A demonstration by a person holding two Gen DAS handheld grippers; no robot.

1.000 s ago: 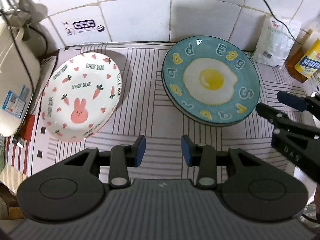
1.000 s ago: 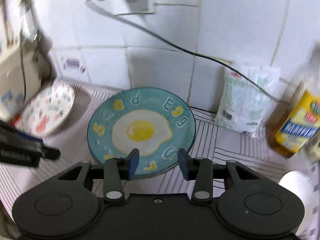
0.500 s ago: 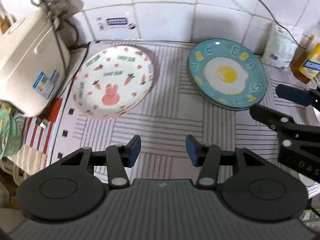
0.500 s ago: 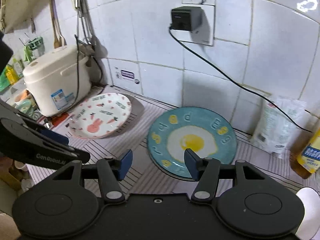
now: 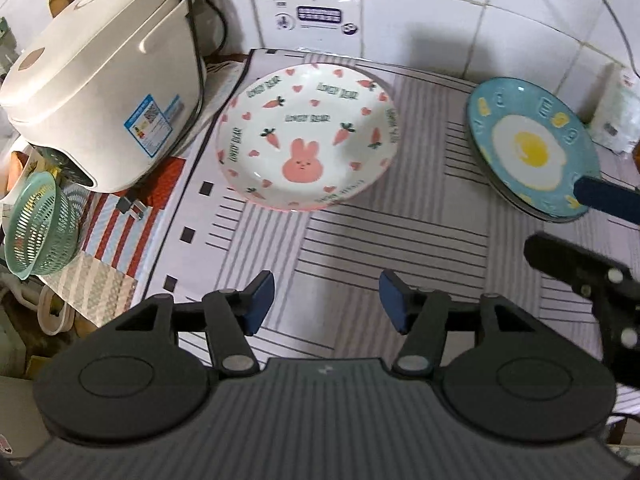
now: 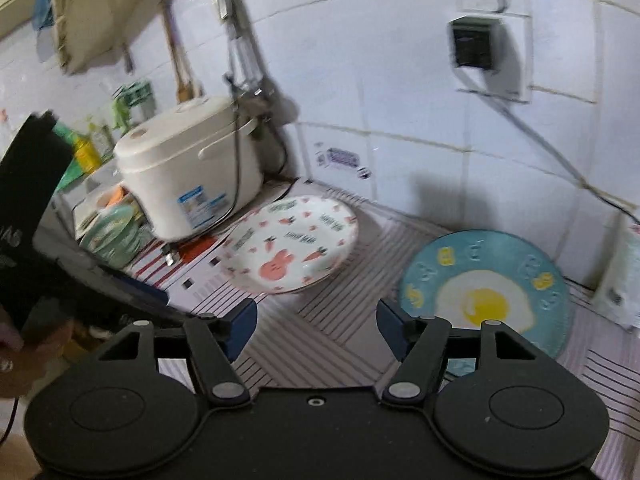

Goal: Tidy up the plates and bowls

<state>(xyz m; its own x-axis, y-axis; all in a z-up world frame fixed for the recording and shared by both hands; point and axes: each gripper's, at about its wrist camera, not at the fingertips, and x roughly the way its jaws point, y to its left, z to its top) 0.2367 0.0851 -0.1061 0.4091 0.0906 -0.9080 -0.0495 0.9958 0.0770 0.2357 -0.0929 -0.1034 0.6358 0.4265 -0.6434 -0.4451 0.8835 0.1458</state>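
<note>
A white bowl-plate with a pink rabbit and carrots (image 5: 308, 136) (image 6: 290, 254) lies on the striped mat (image 5: 380, 248), left of a stack of teal plates with a fried-egg picture (image 5: 528, 148) (image 6: 484, 292). My left gripper (image 5: 326, 304) hovers over bare mat in front of the rabbit plate, its jaws opening with nothing between them. My right gripper (image 6: 316, 326) hangs above the mat between the two plates, jaws opening too and holding nothing. In the left wrist view the right gripper (image 5: 568, 216) reaches in from the right, at the teal stack's front rim.
A white rice cooker (image 5: 100, 80) (image 6: 188, 168) stands at the left by the tiled wall. A green colander (image 5: 38, 228) sits below it at the counter's left edge. A white bag (image 5: 616, 120) leans behind the teal plates. A cable runs from the wall socket (image 6: 474, 46).
Both grippers have pulled back and swung left, away from the plates, and both sets of jaws have widened. The rice cooker and colander have come into view. The plates have not moved.
</note>
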